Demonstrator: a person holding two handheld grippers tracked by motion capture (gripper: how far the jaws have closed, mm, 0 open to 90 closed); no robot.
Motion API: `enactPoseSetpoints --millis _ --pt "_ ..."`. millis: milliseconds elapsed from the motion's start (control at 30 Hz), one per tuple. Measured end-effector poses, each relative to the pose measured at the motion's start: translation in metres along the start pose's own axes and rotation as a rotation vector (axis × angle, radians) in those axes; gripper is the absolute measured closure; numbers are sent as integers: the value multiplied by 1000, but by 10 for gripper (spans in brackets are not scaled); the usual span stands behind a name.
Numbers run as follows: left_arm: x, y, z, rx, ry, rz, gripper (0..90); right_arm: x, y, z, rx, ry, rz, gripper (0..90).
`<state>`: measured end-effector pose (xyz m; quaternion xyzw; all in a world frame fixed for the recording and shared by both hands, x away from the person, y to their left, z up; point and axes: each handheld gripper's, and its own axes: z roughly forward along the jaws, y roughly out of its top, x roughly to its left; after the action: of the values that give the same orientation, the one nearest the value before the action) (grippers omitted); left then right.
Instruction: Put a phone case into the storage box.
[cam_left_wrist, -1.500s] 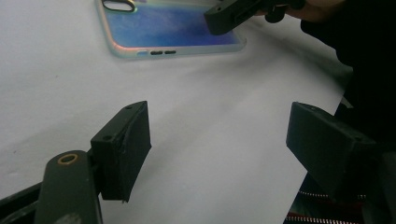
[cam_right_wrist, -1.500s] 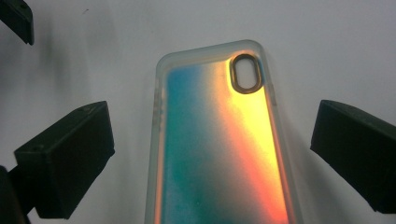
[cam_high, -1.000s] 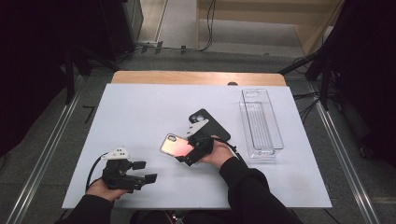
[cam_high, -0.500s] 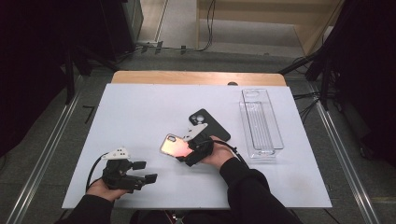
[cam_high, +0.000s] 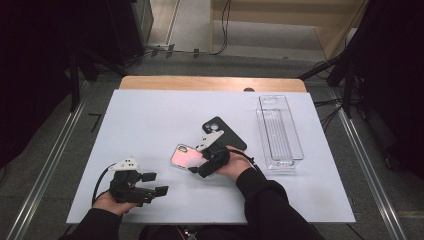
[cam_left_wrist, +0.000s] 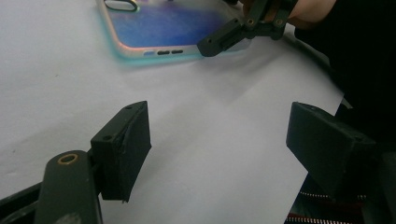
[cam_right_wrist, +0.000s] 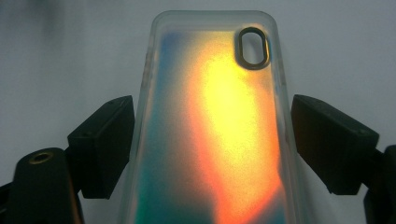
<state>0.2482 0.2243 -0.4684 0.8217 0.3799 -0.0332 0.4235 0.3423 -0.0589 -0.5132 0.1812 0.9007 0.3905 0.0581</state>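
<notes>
An iridescent phone case (cam_high: 186, 156) (cam_right_wrist: 219, 93) lies back up on the white table top (cam_high: 150, 115), its camera cut-out at the far end. My right gripper (cam_high: 196, 167) (cam_right_wrist: 212, 144) straddles the case's near end. Its jaws have just been closing, and both pads now touch the case's long edges. From the left gripper view, the same case (cam_left_wrist: 159, 28) lies ahead with the right gripper (cam_left_wrist: 224, 39) at its corner. My left gripper (cam_high: 156, 183) (cam_left_wrist: 219, 140) rests open near the front left, nothing between its pads.
A black phone case (cam_high: 225, 134) lies just behind the right hand. A clear, long plastic tray (cam_high: 280, 132) stands at the right of the table. Bare white surface stretches across the left and back. The table's front edge is close to both hands.
The right gripper's jaws have closed in on the iridescent case. Both hands and the case have stayed in place.
</notes>
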Motion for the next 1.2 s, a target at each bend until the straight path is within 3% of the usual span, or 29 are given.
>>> enactPoseSetpoints --millis 267,467,767,833,967,1200 --pt "0 0 0 0 4 -5 221 1 9 -21 -59 0 48 152" --pt "-2 2 0 -7 -6 -10 222 3 14 -43 -71 -2 87 151" --pt "-7 7 3 -8 -15 -9 221 5 3 -79 -93 -20 169 151" --pt "-7 11 5 14 -24 -3 221 7 0 -86 -101 -27 185 151" --pt "-8 21 7 4 -31 -3 221 10 -4 -95 -123 -38 204 151" --pt "-11 37 15 10 -24 -13 217 15 -12 -97 -139 -65 258 151"
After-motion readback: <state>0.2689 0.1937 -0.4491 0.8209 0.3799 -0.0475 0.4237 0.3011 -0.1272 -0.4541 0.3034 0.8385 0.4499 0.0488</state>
